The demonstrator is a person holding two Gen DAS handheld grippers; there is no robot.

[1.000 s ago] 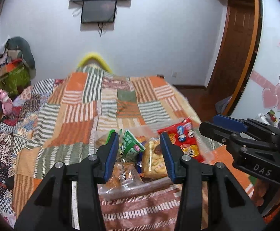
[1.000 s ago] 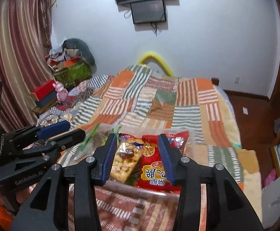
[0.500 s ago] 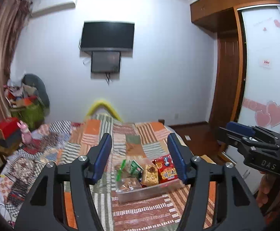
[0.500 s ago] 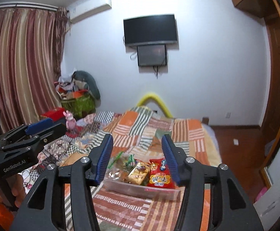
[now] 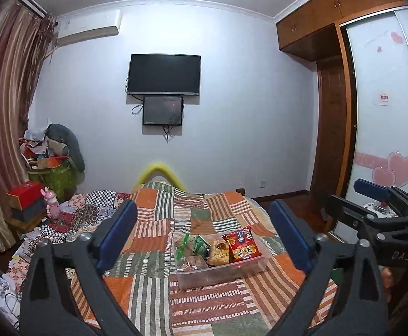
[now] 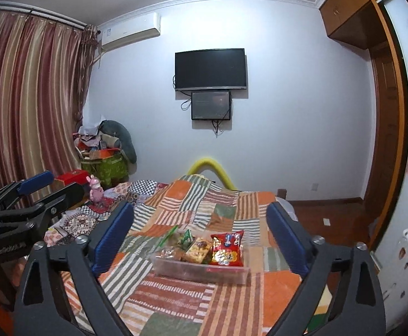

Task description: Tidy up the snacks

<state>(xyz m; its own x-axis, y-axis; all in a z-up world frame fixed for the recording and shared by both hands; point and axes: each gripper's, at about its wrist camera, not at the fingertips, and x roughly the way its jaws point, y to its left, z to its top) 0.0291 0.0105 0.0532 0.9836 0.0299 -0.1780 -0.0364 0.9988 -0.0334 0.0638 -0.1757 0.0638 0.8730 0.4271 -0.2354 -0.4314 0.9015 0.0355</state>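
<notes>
Bed (image 5: 153,224) with patchwork quilt is carrying a clear bin (image 5: 220,273) holding, left to right, green packets (image 5: 197,245), a yellow snack (image 5: 218,253) and a red bag (image 5: 241,247). Left tool (image 5: 204,236) and right tool (image 6: 201,238) are both gaping wide, gripping nothing, hovering well back from it.

The quilt (image 5: 159,240) was patchwork in orange, green and white stripes; one packet (image 5: 241,247) was red, another (image 5: 219,253) yellow; the curtain (image 6: 30,106) had maroon and gold stripes; the pads (image 6: 114,233) were blue
</notes>
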